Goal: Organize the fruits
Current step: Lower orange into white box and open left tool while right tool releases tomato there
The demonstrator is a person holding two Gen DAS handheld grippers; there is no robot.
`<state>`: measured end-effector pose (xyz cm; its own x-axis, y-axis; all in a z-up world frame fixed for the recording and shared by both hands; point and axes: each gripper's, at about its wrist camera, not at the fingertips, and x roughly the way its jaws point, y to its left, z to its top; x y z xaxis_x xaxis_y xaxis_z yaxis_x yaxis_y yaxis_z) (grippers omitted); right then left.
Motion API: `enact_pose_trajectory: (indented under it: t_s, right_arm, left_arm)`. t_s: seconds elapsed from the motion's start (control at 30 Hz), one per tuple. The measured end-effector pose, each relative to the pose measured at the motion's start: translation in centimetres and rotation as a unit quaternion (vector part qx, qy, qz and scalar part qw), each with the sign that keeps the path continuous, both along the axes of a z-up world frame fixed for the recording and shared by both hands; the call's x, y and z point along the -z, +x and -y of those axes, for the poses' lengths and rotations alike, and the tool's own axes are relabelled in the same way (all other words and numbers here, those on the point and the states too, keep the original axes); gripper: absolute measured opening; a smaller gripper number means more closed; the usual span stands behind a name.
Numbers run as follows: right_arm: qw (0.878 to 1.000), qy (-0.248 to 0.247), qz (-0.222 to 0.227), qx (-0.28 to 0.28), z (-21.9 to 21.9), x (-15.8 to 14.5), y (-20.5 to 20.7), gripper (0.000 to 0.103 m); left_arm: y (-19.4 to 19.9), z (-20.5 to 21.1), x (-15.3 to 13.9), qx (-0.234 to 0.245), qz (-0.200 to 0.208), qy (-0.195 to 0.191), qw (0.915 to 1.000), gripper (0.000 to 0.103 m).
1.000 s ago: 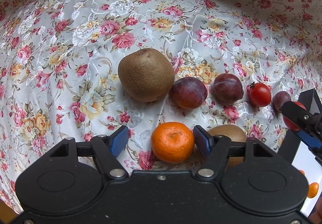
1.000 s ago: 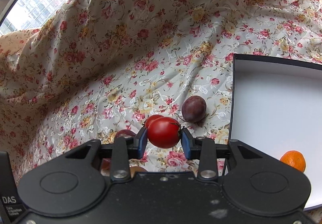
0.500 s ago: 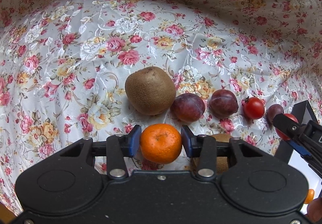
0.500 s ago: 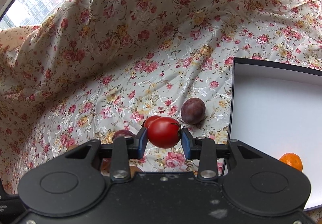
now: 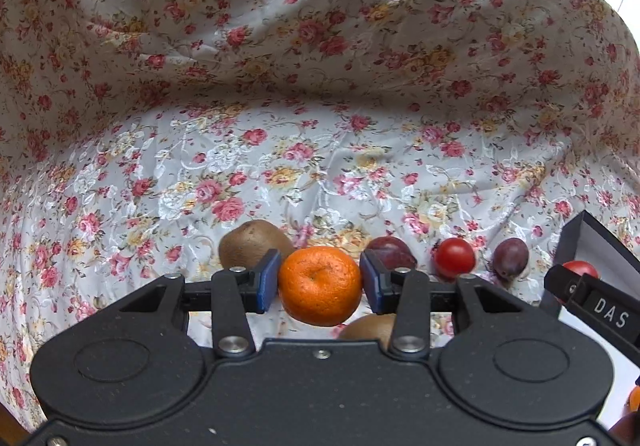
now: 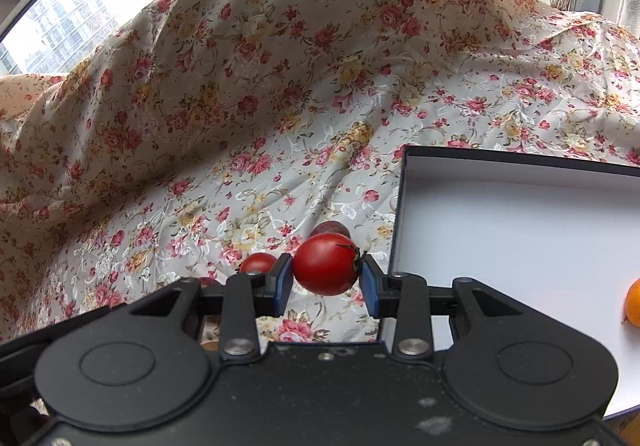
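Mandarin (image 5: 320,285) is clamped between the blue pads of my left gripper (image 5: 320,284), both pads pressing its sides. The jaws have just been closing on it, fruit between them. It hangs clear of the floral cloth (image 5: 280,173), and the gripper points steeply down at the cloth.

Behind the left pads a kiwi (image 5: 250,244) sits on the cloth, left of the mandarin. A plum (image 5: 386,248) shows just past the right pad. Further right come a loose tomato (image 5: 455,257), then a smaller plum (image 5: 511,257). A second kiwi (image 5: 366,328) peeks out below the mandarin, mostly hidden by the gripper body.

My right gripper (image 6: 326,278) is clamped on a tomato (image 6: 326,269), stem end against the right pad. It also tilts downward, with the tomato lifted above the cloth, just left of the box (image 6: 520,205) edge. The box has a dark rim and white inside, and holds one mandarin (image 6: 633,302) at the far right, cut off by the frame.

In the left wrist view the right gripper enters at the right edge with its tomato just showing above it, in front of the box corner.
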<state>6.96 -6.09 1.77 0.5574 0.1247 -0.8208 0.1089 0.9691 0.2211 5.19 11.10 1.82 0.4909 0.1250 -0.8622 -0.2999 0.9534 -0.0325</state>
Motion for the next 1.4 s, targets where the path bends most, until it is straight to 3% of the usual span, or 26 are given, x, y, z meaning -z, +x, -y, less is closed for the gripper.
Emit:
enact_pose_trajectory:
  t_s: [0.23,0.33,0.67,0.93,1.23,1.4]
  right_arm:
    - [0.996,-0.023,0.012,0.09,6.9,-0.2,-0.4,0.038]
    - [0.99,-0.044,0.013,0.135,9.8,0.0,-0.7,0.038]
    - [0.969,-0.036,-0.023,0.245,20.4,1.4,-2.9,0.038]
    - [0.962,-0.045,-0.027,0.268,24.2,0.9,-4.7,0.038]
    - [0.961,-0.06,-0.029,0.27,25.5,0.8,-5.4,0.038]
    - [0.963,-0.047,-0.038,0.263,25.6,0.8,-5.3,0.038]
  left_arm:
    - [0.1,6.8,-0.4,0.084,0.006,-0.002,0.9965,0.051]
    - [-0.2,10.3,-0.4,0.122,0.004,-0.001,0.9925,0.051]
    - [-1.3,19.4,0.3,0.219,-0.012,-0.01,0.9757,0.051]
    - [-1.7,22.8,1.1,0.244,-0.023,-0.008,0.9694,0.051]
    - [-2.2,25.0,1.7,0.268,-0.03,-0.004,0.9629,0.052]
    - [-2.5,25.3,1.5,0.277,-0.024,-0.005,0.9607,0.06]
